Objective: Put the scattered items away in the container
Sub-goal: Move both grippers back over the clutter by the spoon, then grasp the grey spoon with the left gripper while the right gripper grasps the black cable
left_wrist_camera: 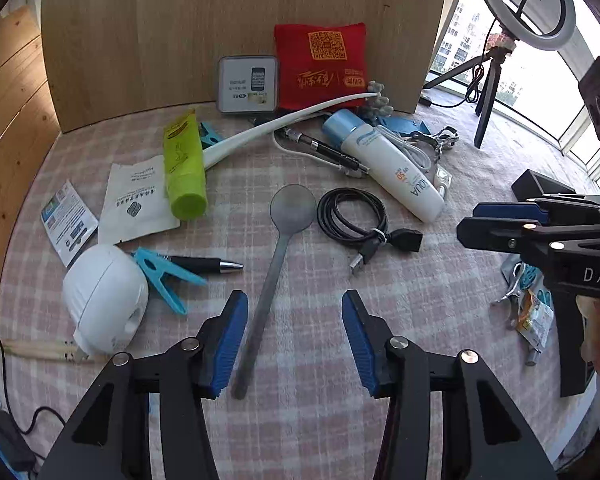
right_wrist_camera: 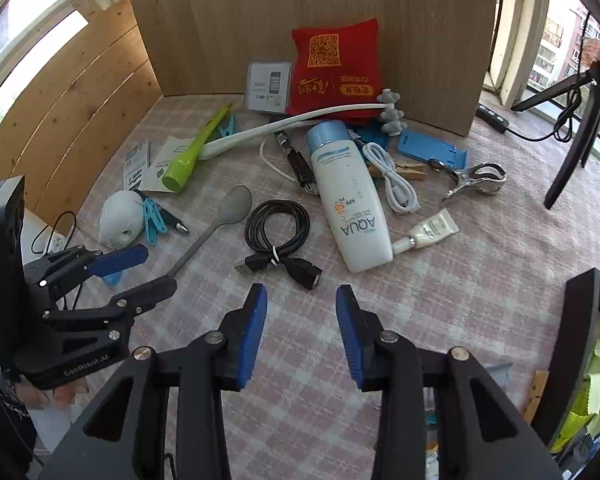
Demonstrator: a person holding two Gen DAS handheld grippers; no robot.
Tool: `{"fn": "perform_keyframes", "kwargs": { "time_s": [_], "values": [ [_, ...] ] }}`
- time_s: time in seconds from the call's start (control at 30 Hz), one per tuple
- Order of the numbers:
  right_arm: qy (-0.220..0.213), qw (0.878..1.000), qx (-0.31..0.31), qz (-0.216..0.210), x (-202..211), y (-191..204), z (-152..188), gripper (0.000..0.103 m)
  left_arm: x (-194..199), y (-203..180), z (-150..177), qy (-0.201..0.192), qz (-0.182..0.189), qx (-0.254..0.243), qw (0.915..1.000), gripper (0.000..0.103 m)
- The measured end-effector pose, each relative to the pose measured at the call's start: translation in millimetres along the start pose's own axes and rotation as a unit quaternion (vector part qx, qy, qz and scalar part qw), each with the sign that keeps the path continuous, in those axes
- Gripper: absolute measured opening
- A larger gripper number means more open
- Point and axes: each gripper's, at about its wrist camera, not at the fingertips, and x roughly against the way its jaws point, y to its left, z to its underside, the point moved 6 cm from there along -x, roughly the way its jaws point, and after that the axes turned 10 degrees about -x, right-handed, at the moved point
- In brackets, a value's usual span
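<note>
Scattered items lie on a pink checked cloth (left_wrist_camera: 308, 420). A grey spoon (left_wrist_camera: 292, 206) lies with its handle between the fingers of my left gripper (left_wrist_camera: 294, 312), close to the left pad; the jaws are open and not pressing on it. My right gripper (right_wrist_camera: 301, 300) is open and empty above bare cloth, just short of a coiled black USB cable (right_wrist_camera: 278, 226). A white sunscreen bottle (right_wrist_camera: 350, 200), green tube (left_wrist_camera: 184, 168), white round device (left_wrist_camera: 104, 296), blue clip (left_wrist_camera: 162, 276) and pen (left_wrist_camera: 208, 265) lie around. The black container (right_wrist_camera: 578, 320) stands at the right, with things inside.
A wooden board (left_wrist_camera: 220, 20) closes the back, with a red pouch (left_wrist_camera: 320, 66) and a small box (left_wrist_camera: 247, 84) against it. A tripod with a ring light (left_wrist_camera: 488, 92) stands at the back right. Leaflets (left_wrist_camera: 136, 200), a white cable (right_wrist_camera: 394, 180) and a metal clamp (right_wrist_camera: 474, 178) also lie about.
</note>
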Motion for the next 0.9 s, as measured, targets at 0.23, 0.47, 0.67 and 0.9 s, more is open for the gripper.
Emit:
{"fn": "perform_keyframes", "kwargs": {
  "time_s": [0.23, 0.47, 0.67, 0.9],
  "values": [
    [0.048, 0.998, -0.039, -0.001, -54.0, 4.1, -17.2, 0.028, -34.3, 8.1, -18.4, 0.032, 0.002, -0.019, 0.9993, 0.038],
    [0.067, 0.996, -0.065, -0.006, -76.2, 0.9, -26.4, 0.027, -56.6, 6.2, -27.4, 0.05, -0.004, -0.05, 0.9975, 0.037],
    [0.065, 0.996, -0.063, -0.004, -84.5, 6.1, -35.0, 0.027, -61.3, 5.5, -37.1, 0.044, -0.021, -0.061, 0.9969, 0.036],
    [0.056, 0.997, -0.051, -0.003, -82.7, 4.8, -26.1, 0.01, -56.4, 11.2, -34.2, 0.036, -0.013, -0.043, 0.9983, 0.007]
  ]
}}
